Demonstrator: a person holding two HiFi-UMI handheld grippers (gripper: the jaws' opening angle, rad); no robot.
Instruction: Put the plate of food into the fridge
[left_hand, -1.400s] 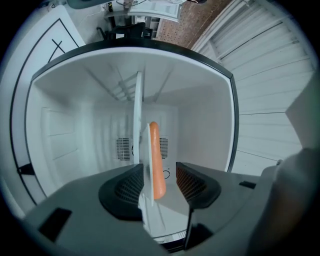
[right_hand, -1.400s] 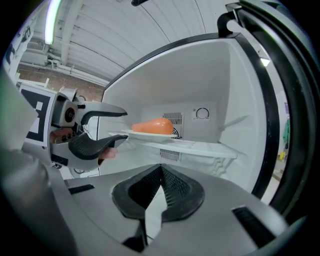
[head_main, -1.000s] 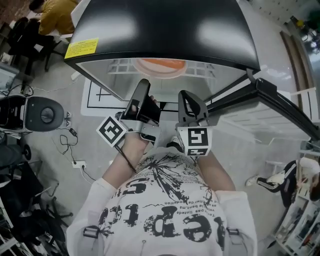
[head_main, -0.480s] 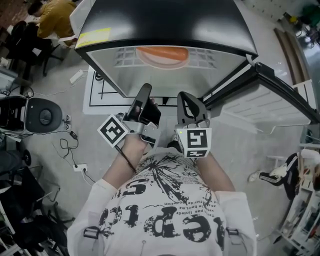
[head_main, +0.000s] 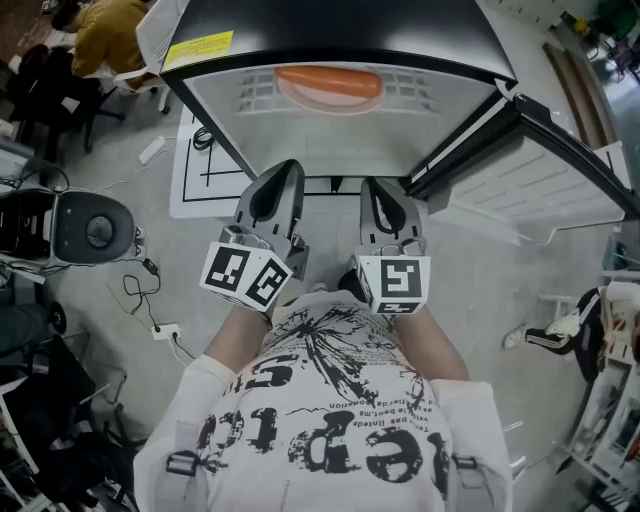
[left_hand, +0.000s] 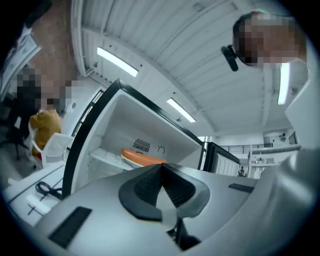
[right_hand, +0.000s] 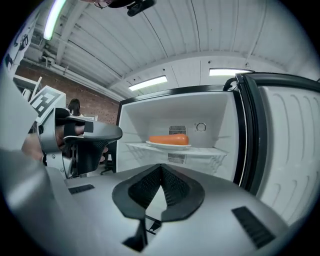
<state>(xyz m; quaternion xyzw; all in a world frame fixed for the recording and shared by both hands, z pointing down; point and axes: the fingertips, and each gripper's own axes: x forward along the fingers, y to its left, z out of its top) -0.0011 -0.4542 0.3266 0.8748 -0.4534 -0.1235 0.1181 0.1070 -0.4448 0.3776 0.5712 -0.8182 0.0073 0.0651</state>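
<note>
The fridge (head_main: 330, 30) stands open in front of me, its door (head_main: 560, 150) swung out to the right. On the wire shelf inside lies a white plate with a long orange piece of food (head_main: 328, 85), also seen in the left gripper view (left_hand: 142, 157) and the right gripper view (right_hand: 169, 141). My left gripper (head_main: 283, 172) and right gripper (head_main: 375, 185) are side by side just in front of the fridge opening, short of the shelf. Both are shut with nothing between their pads (left_hand: 162, 167) (right_hand: 161, 167). The left gripper (right_hand: 82, 137) shows at the left of the right gripper view.
A person in a yellow top (head_main: 110, 30) sits at the far left by dark chairs. A round black-and-white machine (head_main: 90, 230) and cables (head_main: 150, 300) lie on the floor at left. A white mat with black lines (head_main: 200, 170) is by the fridge's foot. Shelving stands at right.
The left gripper's jaws have gone from open to shut, and it has turned so two marker faces show. The fridge's inside with the plate shows more fully.
</note>
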